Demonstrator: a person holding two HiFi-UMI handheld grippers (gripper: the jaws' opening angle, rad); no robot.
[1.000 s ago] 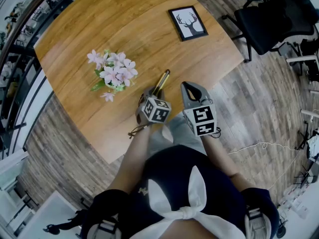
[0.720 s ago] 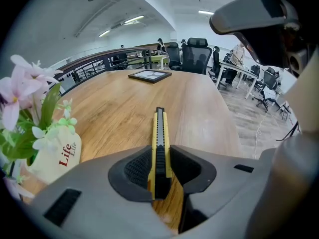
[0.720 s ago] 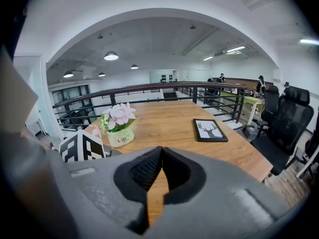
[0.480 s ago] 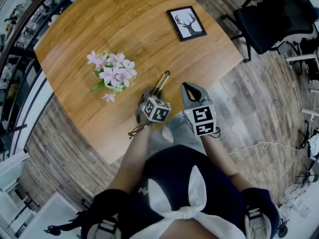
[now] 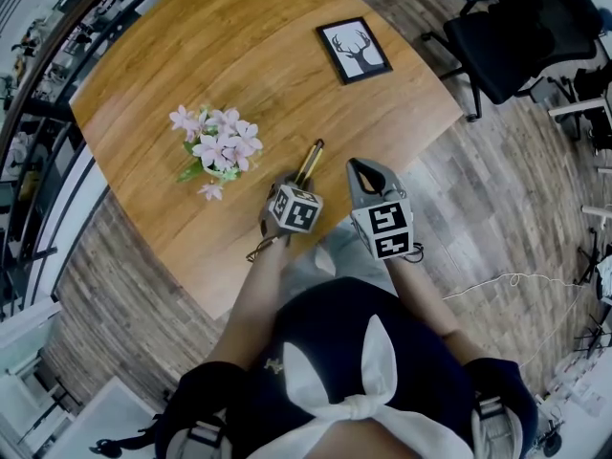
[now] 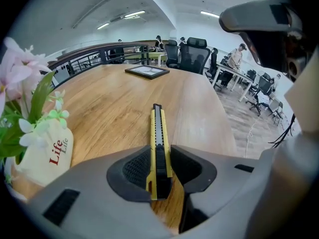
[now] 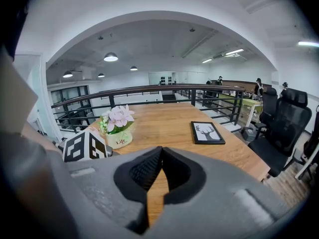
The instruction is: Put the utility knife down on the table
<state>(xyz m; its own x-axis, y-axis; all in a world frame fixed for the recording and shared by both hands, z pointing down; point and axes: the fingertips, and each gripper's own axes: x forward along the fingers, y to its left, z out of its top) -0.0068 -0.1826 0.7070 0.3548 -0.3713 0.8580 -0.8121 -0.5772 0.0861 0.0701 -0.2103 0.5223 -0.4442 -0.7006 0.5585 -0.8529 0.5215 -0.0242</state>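
Observation:
The yellow and black utility knife (image 5: 309,162) lies lengthwise between the jaws of my left gripper (image 5: 291,184), low over the wooden table (image 5: 239,55). Its tip points away toward the table's middle. In the left gripper view the knife (image 6: 157,128) runs straight out from my left gripper (image 6: 160,156). Both dark pads sit against its sides, and the jaws are opening. My right gripper (image 5: 356,166) hovers just to the right, near the table's near edge. In its own view the right gripper (image 7: 160,151) is shut with nothing in it.
A small pot of pink flowers (image 5: 218,146) stands left of the knife, close to the left gripper. A framed deer picture (image 5: 354,49) lies at the far right of the table. Black office chairs (image 5: 516,36) stand on the floor beyond the table's right edge.
The left gripper has tilted slightly with the knife still between its jaws. The right gripper has kept still.

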